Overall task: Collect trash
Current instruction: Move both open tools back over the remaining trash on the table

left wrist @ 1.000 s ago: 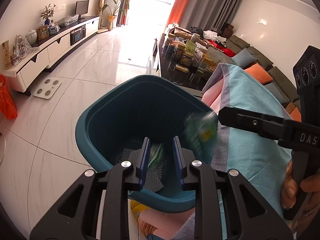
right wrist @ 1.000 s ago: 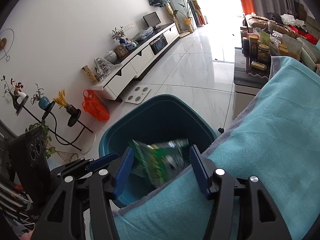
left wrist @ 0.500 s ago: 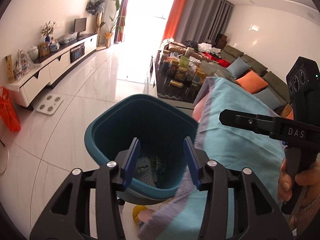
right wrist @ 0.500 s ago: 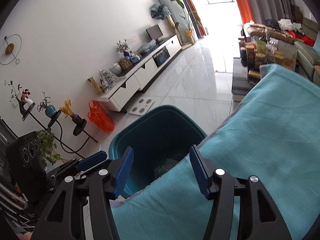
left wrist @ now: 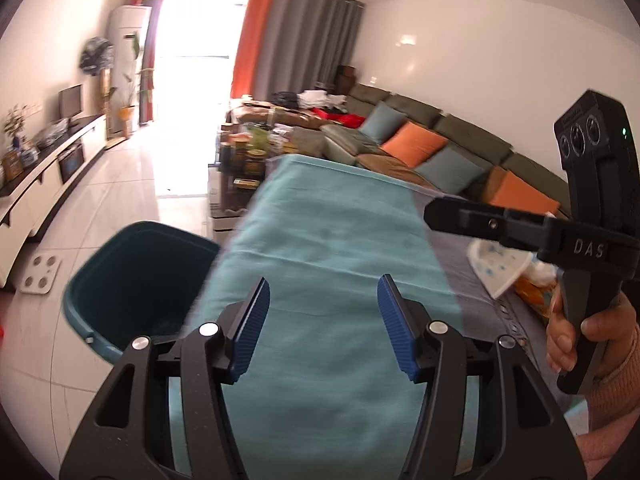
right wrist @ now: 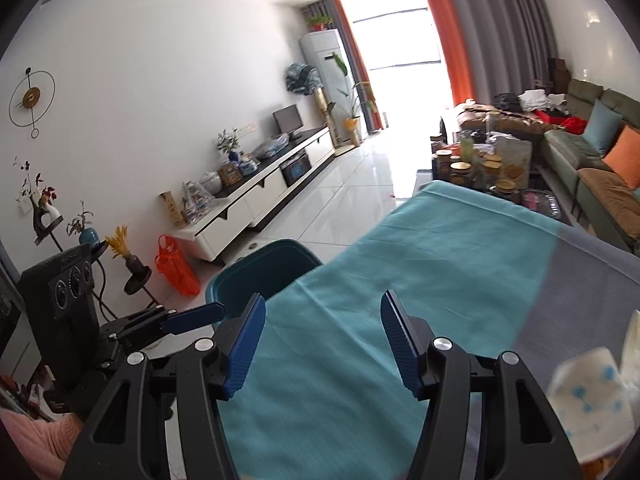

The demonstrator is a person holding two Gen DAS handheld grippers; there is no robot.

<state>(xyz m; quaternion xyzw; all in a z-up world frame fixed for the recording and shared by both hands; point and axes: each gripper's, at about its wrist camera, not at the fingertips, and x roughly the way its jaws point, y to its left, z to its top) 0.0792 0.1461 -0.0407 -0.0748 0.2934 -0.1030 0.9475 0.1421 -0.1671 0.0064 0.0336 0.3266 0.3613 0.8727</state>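
A teal trash bin (left wrist: 136,280) stands on the floor at the left edge of the cloth-covered table (left wrist: 320,240); it also shows in the right wrist view (right wrist: 264,276). My left gripper (left wrist: 324,320) is open and empty above the teal cloth. My right gripper (right wrist: 322,340) is open and empty over the cloth; its body shows in the left wrist view (left wrist: 520,228). A crumpled white wrapper with blue dots (left wrist: 500,268) lies on the table's right side, also low right in the right wrist view (right wrist: 592,400). An orange wrapper (left wrist: 532,296) lies beside it.
The white tiled floor (left wrist: 120,200) runs left of the table. A coffee table with jars (left wrist: 244,160) stands beyond the table's far end. A sofa with cushions (left wrist: 420,148) lines the right wall. A TV cabinet (right wrist: 256,196) lines the left wall.
The green packet fell from my right gripper into the bin. Both grippers opened wider, rose and swung right, away from the bin and over the table.
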